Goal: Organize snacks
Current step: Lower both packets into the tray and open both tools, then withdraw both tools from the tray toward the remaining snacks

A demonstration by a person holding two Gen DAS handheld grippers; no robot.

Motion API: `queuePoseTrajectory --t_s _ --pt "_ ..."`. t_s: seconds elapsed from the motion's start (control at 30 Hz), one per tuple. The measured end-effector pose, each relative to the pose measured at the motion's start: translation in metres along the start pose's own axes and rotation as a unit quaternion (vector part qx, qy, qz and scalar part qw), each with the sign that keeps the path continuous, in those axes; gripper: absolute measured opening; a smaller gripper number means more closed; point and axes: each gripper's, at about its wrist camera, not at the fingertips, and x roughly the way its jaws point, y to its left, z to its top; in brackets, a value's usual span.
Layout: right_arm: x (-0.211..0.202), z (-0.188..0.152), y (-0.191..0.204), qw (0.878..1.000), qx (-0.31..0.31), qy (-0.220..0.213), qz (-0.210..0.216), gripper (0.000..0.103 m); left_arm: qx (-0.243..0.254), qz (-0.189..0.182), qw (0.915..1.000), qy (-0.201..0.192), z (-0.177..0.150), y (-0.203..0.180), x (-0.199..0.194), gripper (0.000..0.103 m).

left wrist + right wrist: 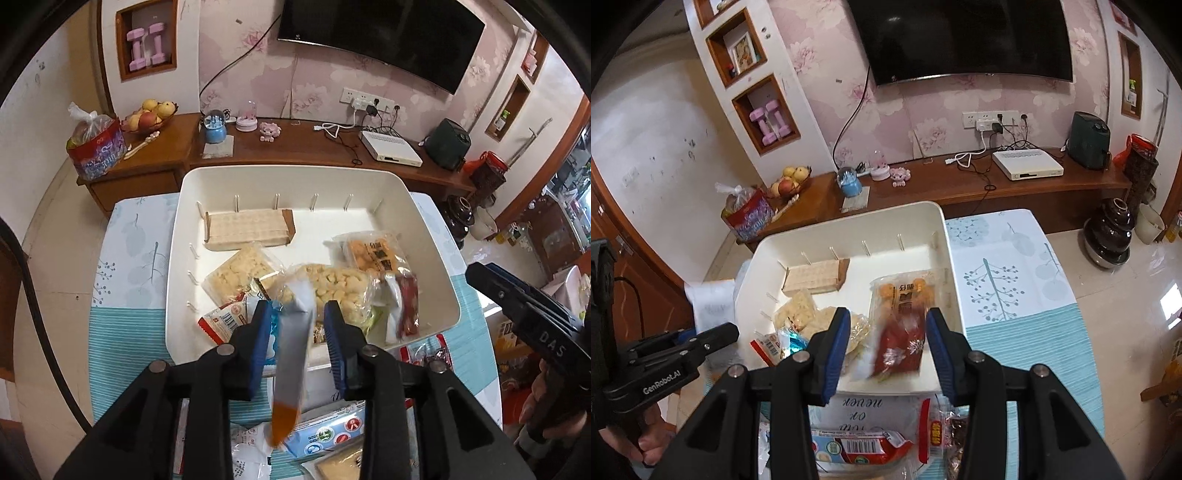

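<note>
A white bin (288, 170) (849, 218) on the table holds a wafer pack (247, 229), two puffed-snack bags (332, 284), an orange-printed pack (905, 295) and small packets. My left gripper (297, 325) hovers over the bin's near edge. A long silver packet with an orange end (291, 369) hangs blurred between its pads, with a gap on both sides. My right gripper (886, 332) stands open over the bin's near right corner. Beyond its fingers lies a blurred red packet (901, 343) (408, 306), which touches neither pad.
More snack packs (860, 446) (325, 432) lie on the teal-striped tablecloth (1015, 295) in front of the bin. Behind the table runs a wooden sideboard (295, 140) with a fruit bowl (149, 116) and a white box (391, 147). A person's hand (646, 439) holds the left gripper.
</note>
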Motion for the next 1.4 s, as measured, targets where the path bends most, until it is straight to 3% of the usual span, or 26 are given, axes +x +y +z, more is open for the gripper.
queuePoseTrajectory --t_s 0.13,0.23,0.43,0.9,1.1,1.2,1.4 --pt "0.002 -0.003 0.002 1.000 0.008 0.005 -0.008 0.043 0.000 -0.008 0.9999 0.006 -0.001 0.007 0.001 0.035" --pt "0.002 -0.006 0.003 1.000 0.017 0.009 -0.011 0.043 0.000 -0.012 0.9999 0.009 -0.003 0.011 -0.002 0.048" --pt "-0.008 -0.016 0.007 0.999 0.031 0.013 -0.015 0.043 0.003 -0.024 0.9995 0.019 -0.013 0.018 -0.010 0.055" --pt "-0.031 -0.067 0.001 0.997 0.056 0.034 -0.032 0.043 0.001 -0.043 0.9971 0.062 -0.074 0.024 -0.020 0.059" --pt "-0.041 -0.095 -0.012 0.997 0.058 0.049 -0.032 0.044 -0.006 -0.030 0.9958 0.086 -0.103 0.014 -0.025 0.059" --pt "-0.044 -0.107 -0.021 0.996 0.056 0.067 -0.027 0.046 -0.020 -0.025 0.9953 0.092 -0.116 0.007 -0.031 0.068" --pt "-0.055 -0.129 -0.043 0.994 0.033 0.102 -0.015 0.051 -0.056 -0.009 0.9934 0.099 -0.137 -0.014 -0.038 0.070"
